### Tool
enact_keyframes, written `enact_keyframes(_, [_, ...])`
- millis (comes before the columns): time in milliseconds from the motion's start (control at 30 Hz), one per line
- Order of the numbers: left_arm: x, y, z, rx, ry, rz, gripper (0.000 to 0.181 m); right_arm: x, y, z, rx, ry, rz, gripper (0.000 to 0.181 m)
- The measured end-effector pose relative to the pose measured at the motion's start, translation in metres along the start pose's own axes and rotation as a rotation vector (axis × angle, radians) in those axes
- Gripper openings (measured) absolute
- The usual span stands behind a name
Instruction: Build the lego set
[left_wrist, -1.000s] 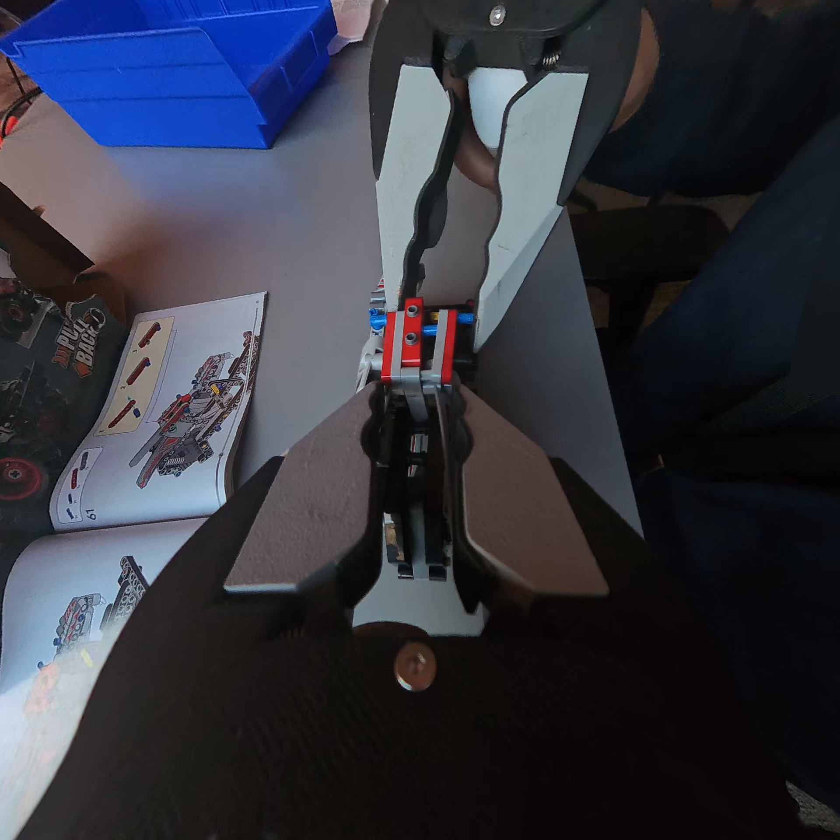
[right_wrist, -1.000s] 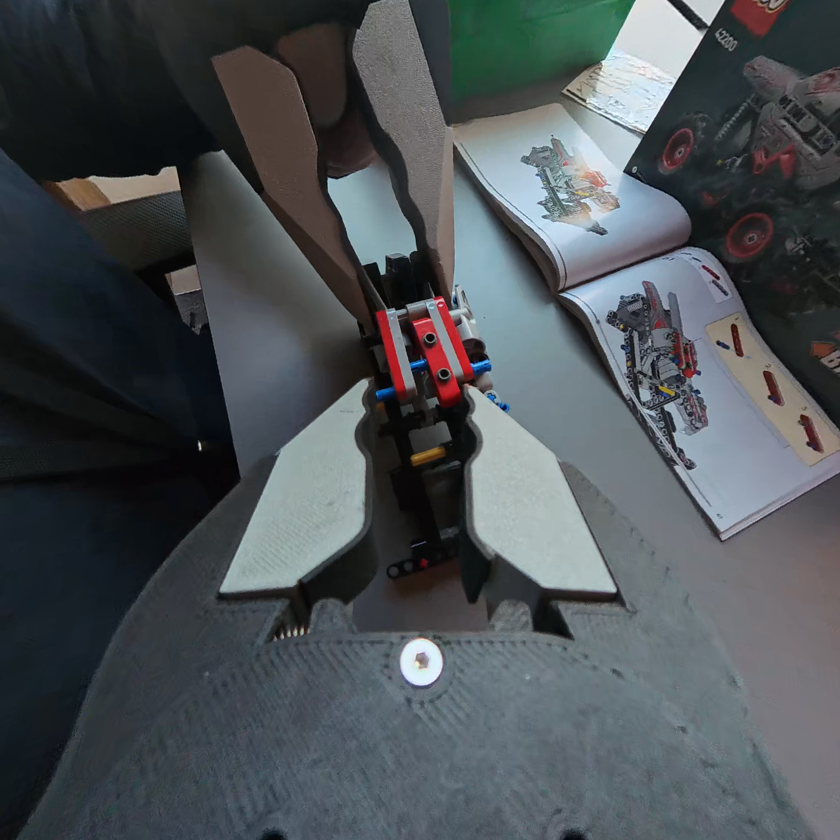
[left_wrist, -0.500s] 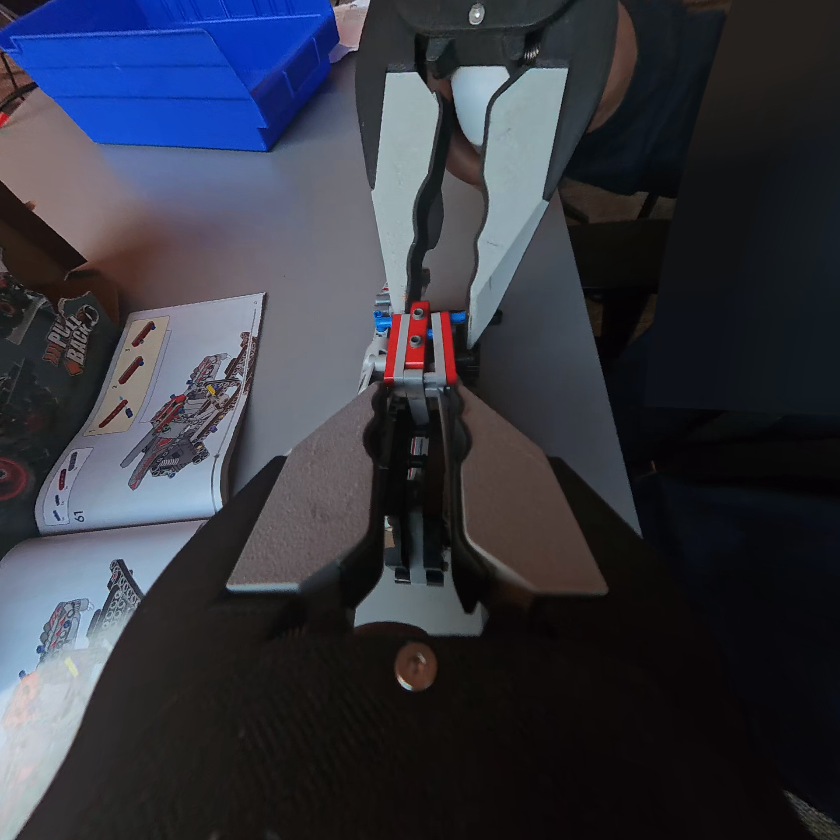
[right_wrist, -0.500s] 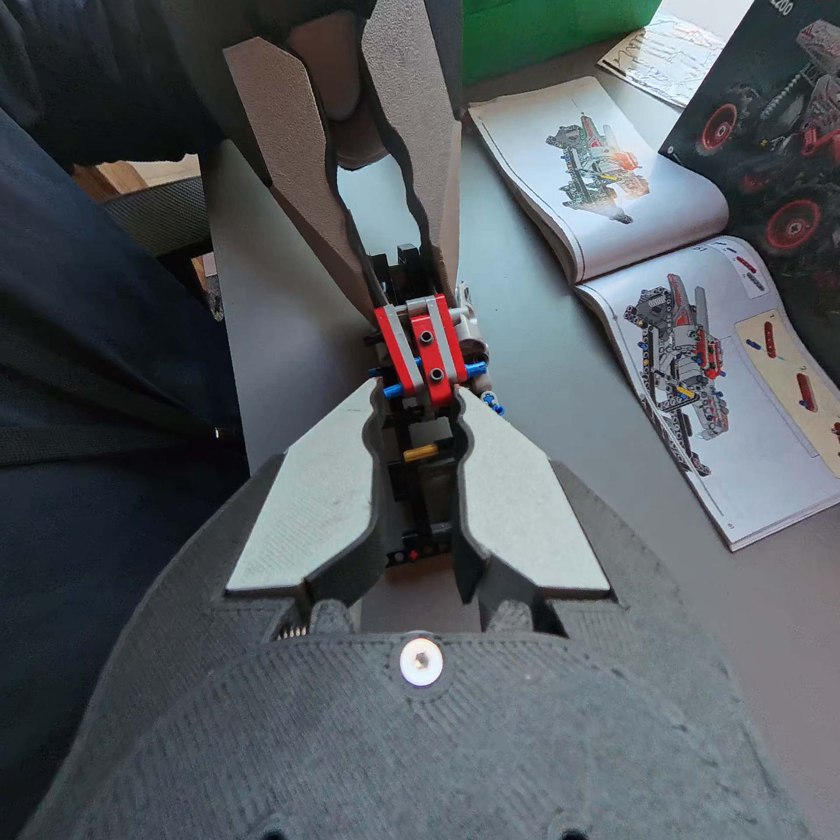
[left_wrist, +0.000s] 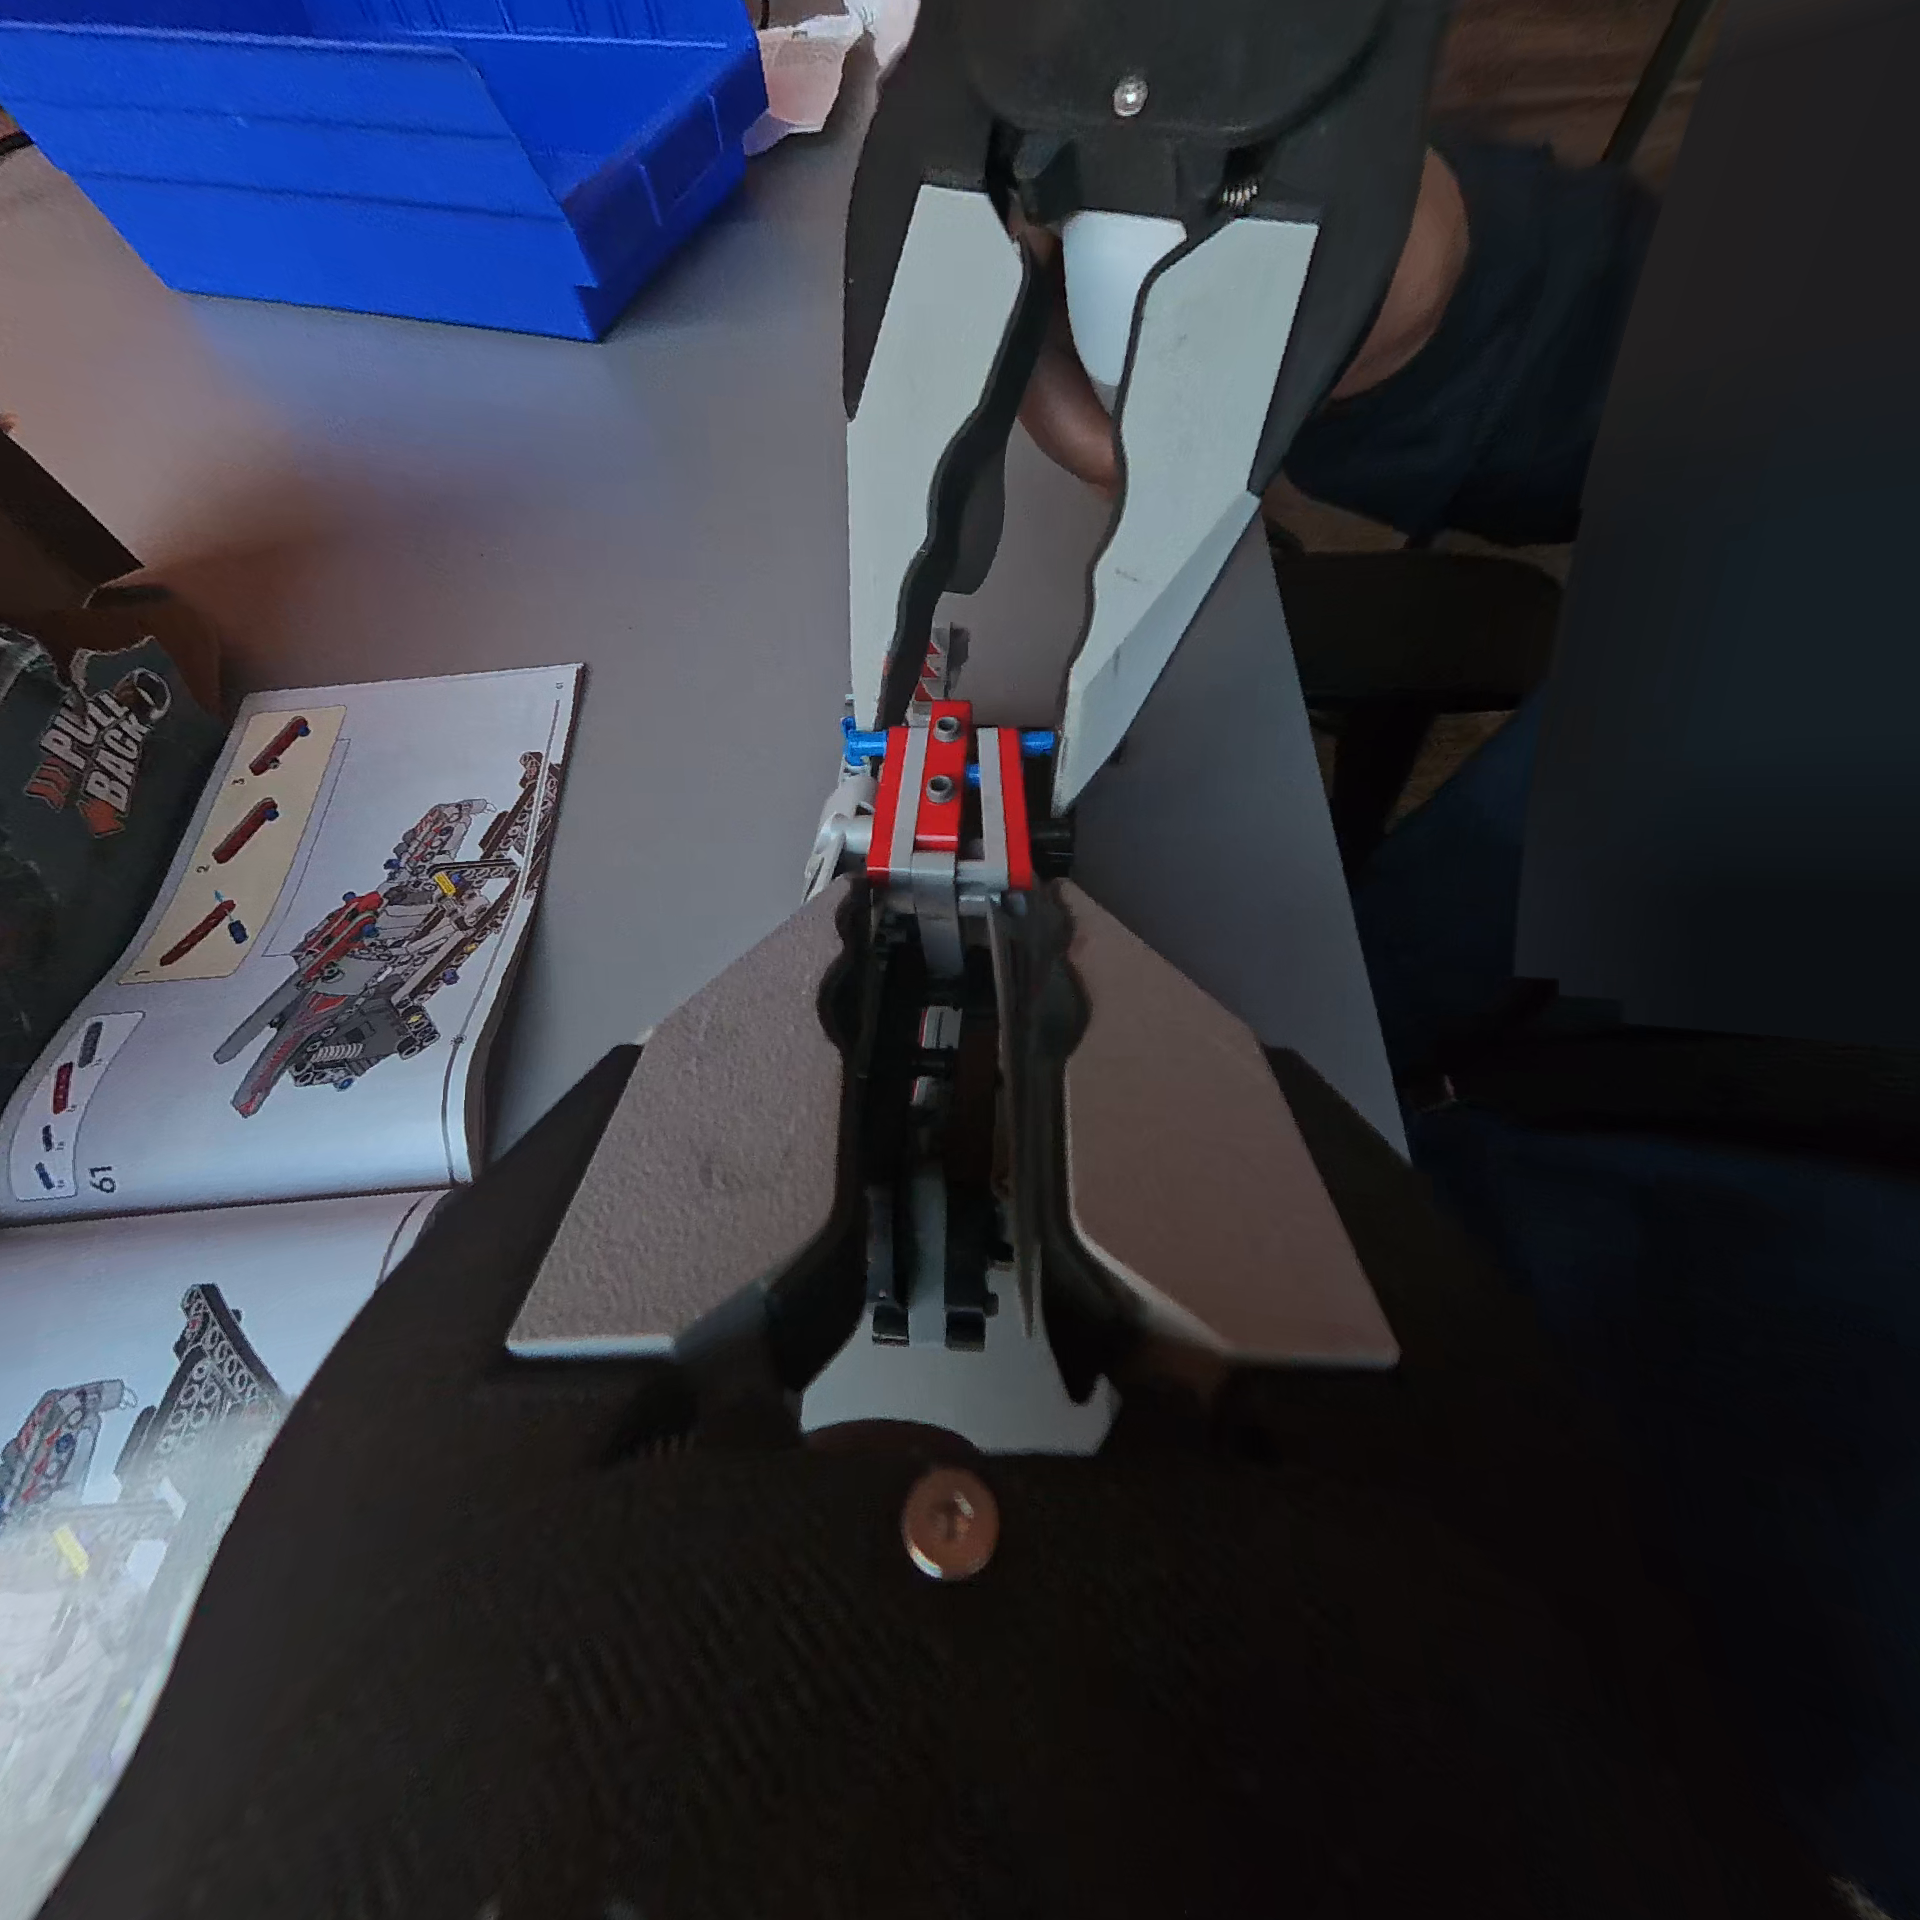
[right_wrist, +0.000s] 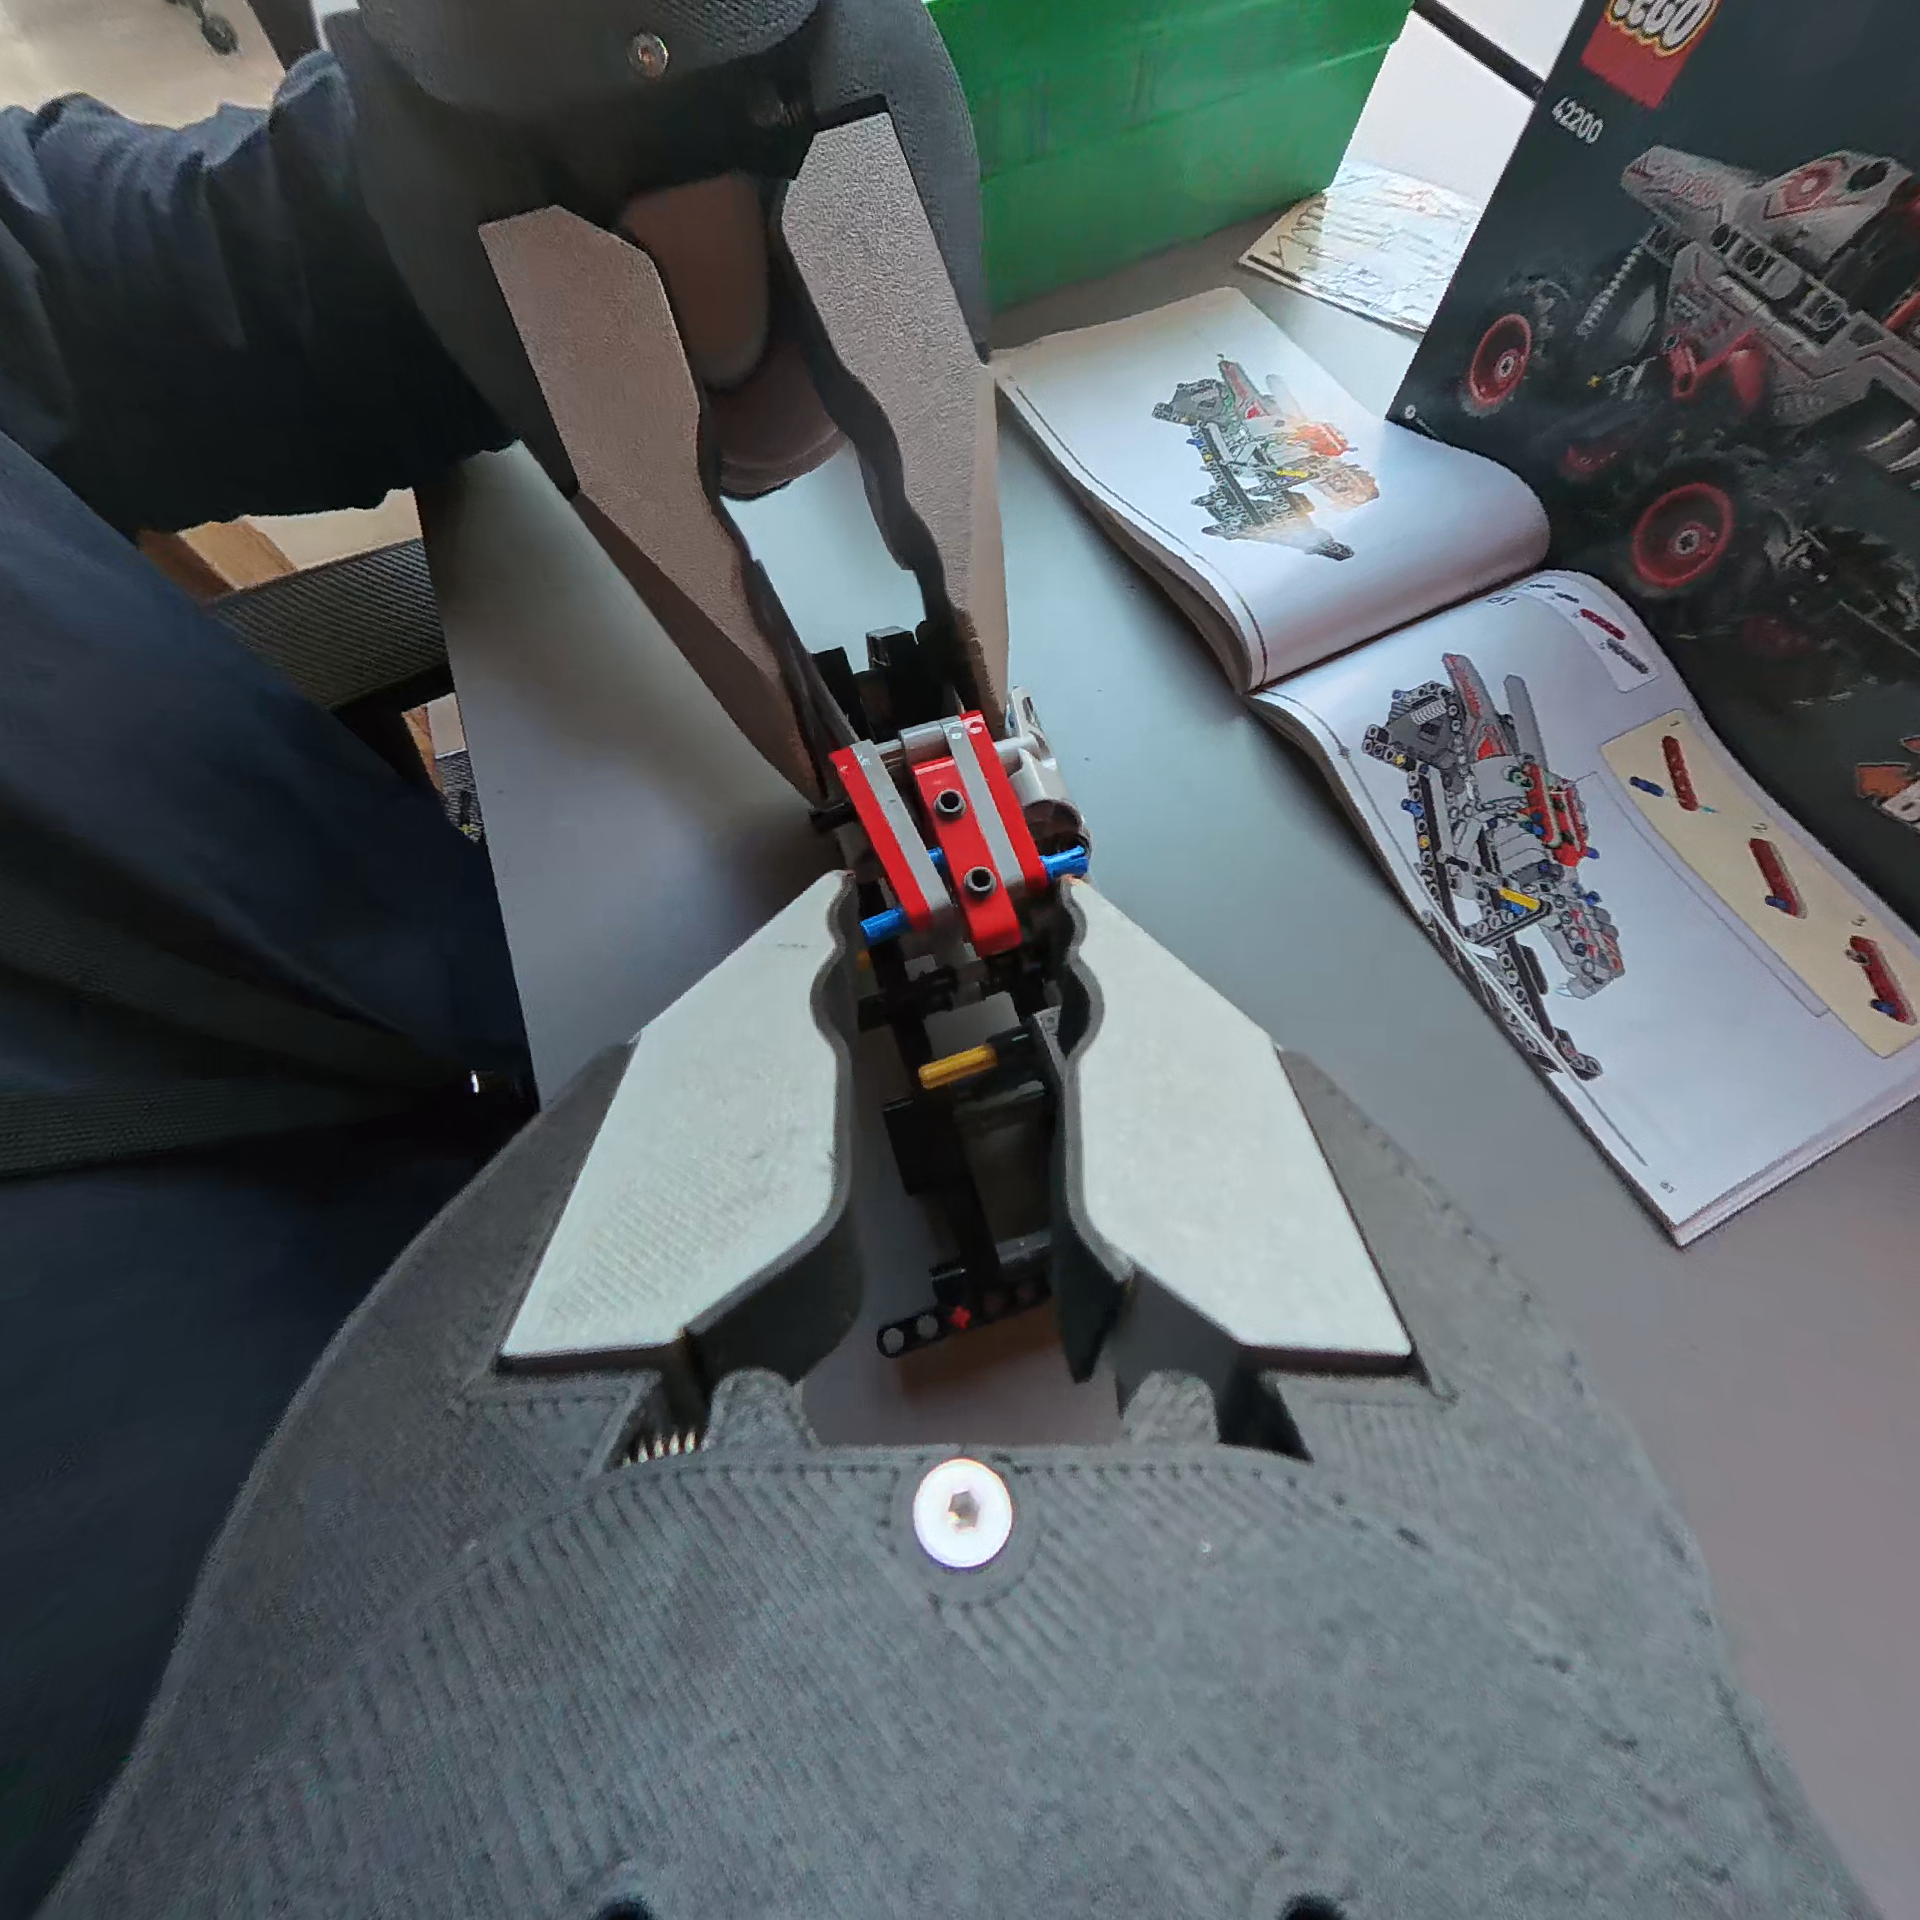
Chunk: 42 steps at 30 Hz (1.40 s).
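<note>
The lego model (left_wrist: 951, 800) is a long black chassis with red and grey beams and blue pins on top, held just above the grey table (left_wrist: 623, 499). My left gripper (left_wrist: 951, 904), with dark fingers, is shut on one end of it. My right gripper (left_wrist: 977, 727), with light grey fingers, reaches in from the far side and clasps the other end. In the right wrist view the right gripper (right_wrist: 961, 904) is shut on the black chassis, where a yellow pin (right_wrist: 956, 1065) shows. The model's red beams (right_wrist: 961, 842) lie ahead, with the left gripper (right_wrist: 904, 727) opposite.
An open instruction booklet (left_wrist: 312, 935) lies to the left and also shows in the right wrist view (right_wrist: 1558, 831). A blue bin (left_wrist: 364, 156) stands at the far left. The set's box (right_wrist: 1714, 364) and a green bin (right_wrist: 1143, 135) stand beyond. The table edge and a person's dark clothing (right_wrist: 208, 831) are close by. My two grippers' fingertips are within a few centimetres of each other.
Both grippers keep their hold on the model. The pair has shifted and tilted slightly together, and the model's red top has turned a little in the right wrist view.
</note>
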<state>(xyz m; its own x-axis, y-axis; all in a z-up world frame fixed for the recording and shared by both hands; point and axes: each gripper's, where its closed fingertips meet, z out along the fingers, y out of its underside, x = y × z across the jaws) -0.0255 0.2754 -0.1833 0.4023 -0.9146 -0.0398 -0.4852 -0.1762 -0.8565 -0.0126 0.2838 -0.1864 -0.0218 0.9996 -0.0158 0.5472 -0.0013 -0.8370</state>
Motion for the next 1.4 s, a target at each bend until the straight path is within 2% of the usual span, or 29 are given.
enact_keyframes(33, [-0.001,0.0,0.0,-0.001,0.0,-0.01,0.027,0.0,0.0,0.001,0.0,0.008,-0.009,0.034])
enact_keyframes(500, [-0.002,-0.002,-0.001,-0.015,0.056,-0.101,0.027,0.002,0.003,0.002,-0.031,0.061,-0.108,0.034])
enact_keyframes(767, [-0.002,-0.001,0.0,-0.055,0.015,-0.06,0.022,0.002,0.004,0.003,-0.032,0.061,-0.118,0.034])
enact_keyframes(1167, [-0.003,-0.002,0.001,-0.023,-0.006,-0.075,0.023,0.003,0.004,0.002,-0.051,0.027,-0.09,0.034])
enact_keyframes(1400, [-0.006,-0.002,0.0,-0.023,-0.043,-0.037,0.023,0.006,-0.003,-0.009,-0.138,0.014,-0.131,0.035])
